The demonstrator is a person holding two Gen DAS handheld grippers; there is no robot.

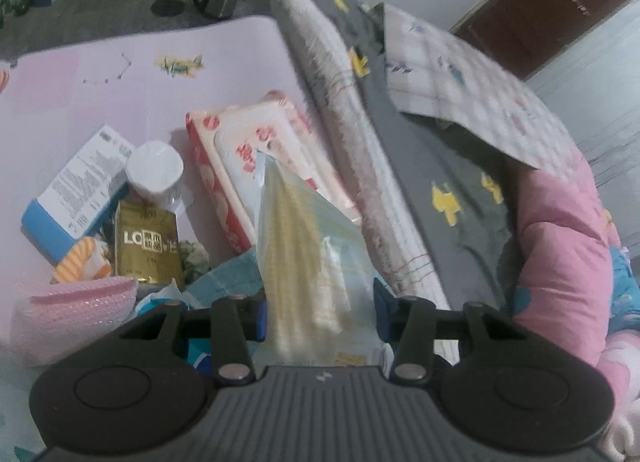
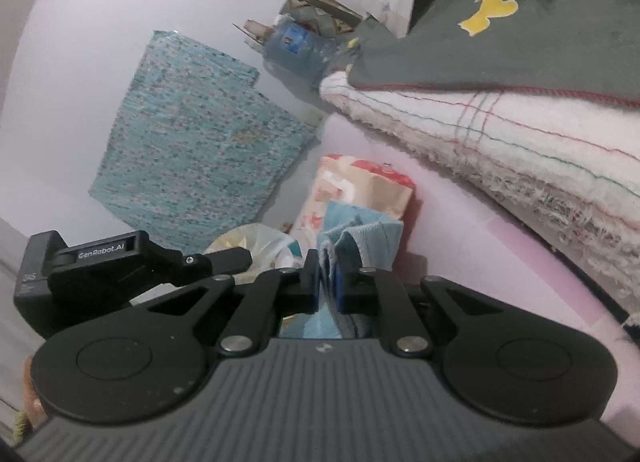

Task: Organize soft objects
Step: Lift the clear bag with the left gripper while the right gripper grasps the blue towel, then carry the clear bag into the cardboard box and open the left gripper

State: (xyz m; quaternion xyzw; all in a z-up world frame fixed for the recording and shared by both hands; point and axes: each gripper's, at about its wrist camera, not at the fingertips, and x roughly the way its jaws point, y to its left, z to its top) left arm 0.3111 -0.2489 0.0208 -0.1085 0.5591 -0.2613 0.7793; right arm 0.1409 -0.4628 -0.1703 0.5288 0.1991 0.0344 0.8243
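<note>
My left gripper (image 1: 320, 314) has a dark grey ribbed body, two round black discs at its sides, black linkage arms with silver pivot screws and blue pads (image 1: 261, 316). My right gripper (image 2: 328, 282) is built the same; from its camera I read white "GenRobot.AI" lettering on the other unit's black housing

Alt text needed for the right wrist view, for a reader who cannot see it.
The right hand-held gripper is shut on a light blue towel above a pink mat. Behind it lie a red-and-white wipes pack and a plastic bag; the left hand-held gripper enters from the left.
</note>
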